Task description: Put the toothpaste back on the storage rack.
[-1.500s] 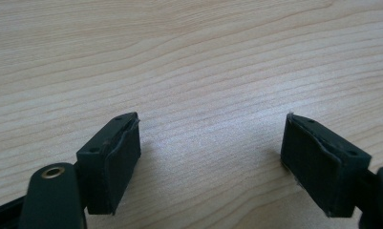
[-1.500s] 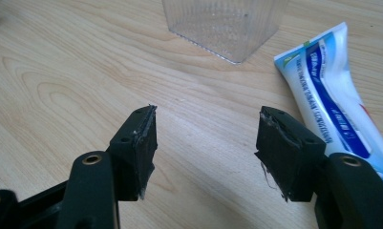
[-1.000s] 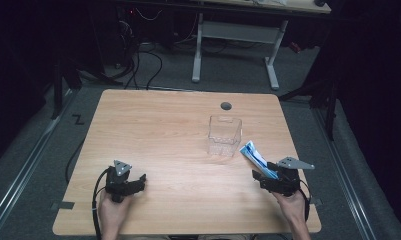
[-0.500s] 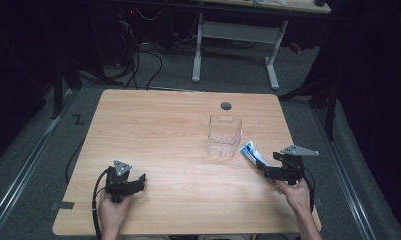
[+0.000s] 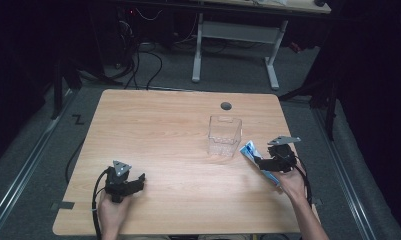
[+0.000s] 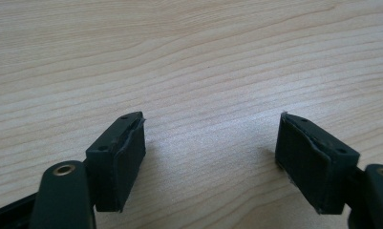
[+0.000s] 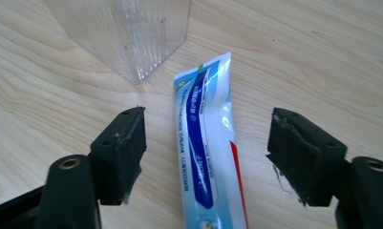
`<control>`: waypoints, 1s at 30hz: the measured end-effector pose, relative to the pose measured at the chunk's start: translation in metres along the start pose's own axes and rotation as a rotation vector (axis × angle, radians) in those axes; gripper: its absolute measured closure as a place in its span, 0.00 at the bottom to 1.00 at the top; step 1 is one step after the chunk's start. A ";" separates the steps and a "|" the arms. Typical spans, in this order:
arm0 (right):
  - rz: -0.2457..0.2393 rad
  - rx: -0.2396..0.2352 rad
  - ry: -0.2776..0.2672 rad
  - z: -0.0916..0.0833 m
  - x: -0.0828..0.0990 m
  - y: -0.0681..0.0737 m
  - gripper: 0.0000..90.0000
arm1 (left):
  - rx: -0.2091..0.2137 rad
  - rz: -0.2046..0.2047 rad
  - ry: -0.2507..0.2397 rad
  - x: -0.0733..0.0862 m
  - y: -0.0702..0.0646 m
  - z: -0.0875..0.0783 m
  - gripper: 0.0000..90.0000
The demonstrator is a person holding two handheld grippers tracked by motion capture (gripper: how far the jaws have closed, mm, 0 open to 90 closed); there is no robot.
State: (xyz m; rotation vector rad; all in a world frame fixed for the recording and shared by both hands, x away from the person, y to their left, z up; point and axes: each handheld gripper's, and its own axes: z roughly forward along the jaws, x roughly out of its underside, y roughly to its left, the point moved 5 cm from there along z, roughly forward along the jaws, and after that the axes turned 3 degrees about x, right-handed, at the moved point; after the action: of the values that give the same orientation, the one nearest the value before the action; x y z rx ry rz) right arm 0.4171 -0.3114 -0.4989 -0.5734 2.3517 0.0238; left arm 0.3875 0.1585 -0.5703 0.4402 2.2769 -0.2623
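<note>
While left gripper [image 5: 138,179] rests wide open on table [image 5: 158,130], right gripper [image 7: 206,148], jaws just narrowing yet open, straddles tube [image 7: 206,143] beside clear box [image 7: 127,33].

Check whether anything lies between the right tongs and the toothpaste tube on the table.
Nothing visible does. The toothpaste tube lies flat on the table, straight between the open jaws of the right tongs, whose jaws have just been closing a little without touching it. The clear plastic container stands beyond the tube's far end, not in the path.
</note>
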 end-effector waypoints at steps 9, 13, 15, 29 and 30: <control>-0.099 -0.003 0.122 0.024 -0.004 0.011 0.35 | 0.009 0.005 0.006 0.000 -0.001 0.001 0.26; -0.109 -0.004 0.130 0.029 -0.005 0.013 0.35 | 0.009 0.005 0.006 0.000 -0.001 0.001 0.26; -0.110 -0.003 0.144 0.033 -0.005 0.014 0.35 | 0.010 0.005 0.006 0.000 -0.001 0.001 0.26; -0.154 0.037 0.229 0.052 -0.016 0.019 0.39 | 0.010 0.007 0.006 0.000 -0.001 0.001 0.25; -0.160 0.044 0.234 0.053 -0.017 0.020 0.40 | 0.010 0.006 0.006 0.000 -0.001 0.001 0.25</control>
State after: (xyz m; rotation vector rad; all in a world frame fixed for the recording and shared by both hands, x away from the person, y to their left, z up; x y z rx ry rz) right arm 0.4541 -0.2777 -0.5303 -0.7766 2.5161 -0.1764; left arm 0.3876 0.1574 -0.5706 0.4540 2.2807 -0.2698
